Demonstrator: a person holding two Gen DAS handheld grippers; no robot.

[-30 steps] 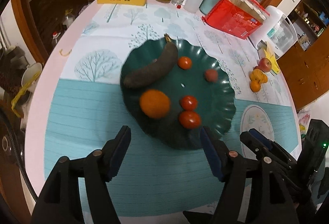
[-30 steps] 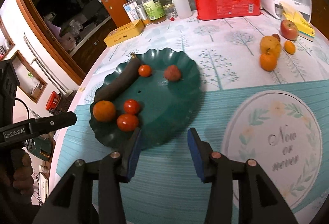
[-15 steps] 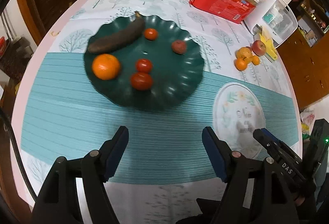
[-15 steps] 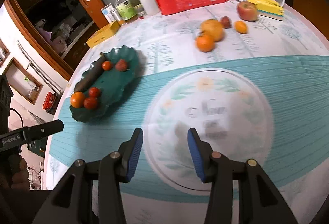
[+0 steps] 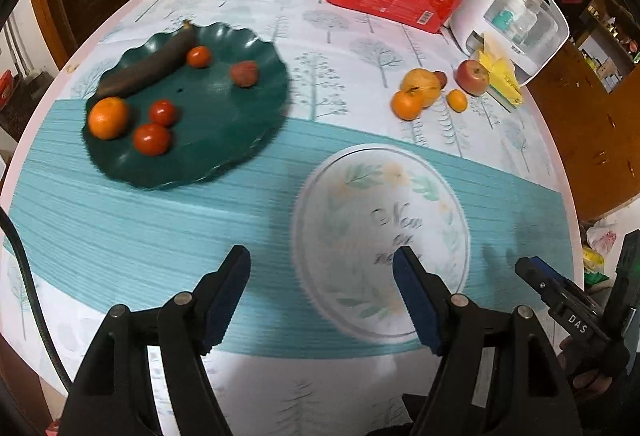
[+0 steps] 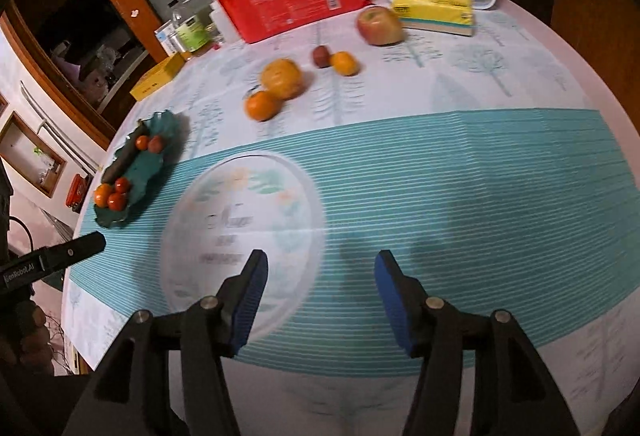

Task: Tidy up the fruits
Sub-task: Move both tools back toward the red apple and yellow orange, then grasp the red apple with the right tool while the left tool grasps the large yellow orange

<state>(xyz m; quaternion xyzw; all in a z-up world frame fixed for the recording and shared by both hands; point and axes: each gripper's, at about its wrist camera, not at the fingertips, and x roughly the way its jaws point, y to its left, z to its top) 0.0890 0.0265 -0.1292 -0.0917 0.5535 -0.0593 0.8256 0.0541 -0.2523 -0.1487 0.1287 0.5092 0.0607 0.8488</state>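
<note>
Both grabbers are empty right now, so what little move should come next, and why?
Probably reach the right gripper forward to the round orange tangerine. Both grippers are open, the left gripper too. That tangerine is the nearest of the loose fruits on the tablecloth, while the dark green scalloped plate already holds other fruit.

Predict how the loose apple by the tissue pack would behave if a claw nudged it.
The apple looks round and sits on flat cloth, so it would probably roll. Its skin looks smooth, so pads may slip. It appears firm, likely not squashing, and the tissue pack might stop it.
</note>
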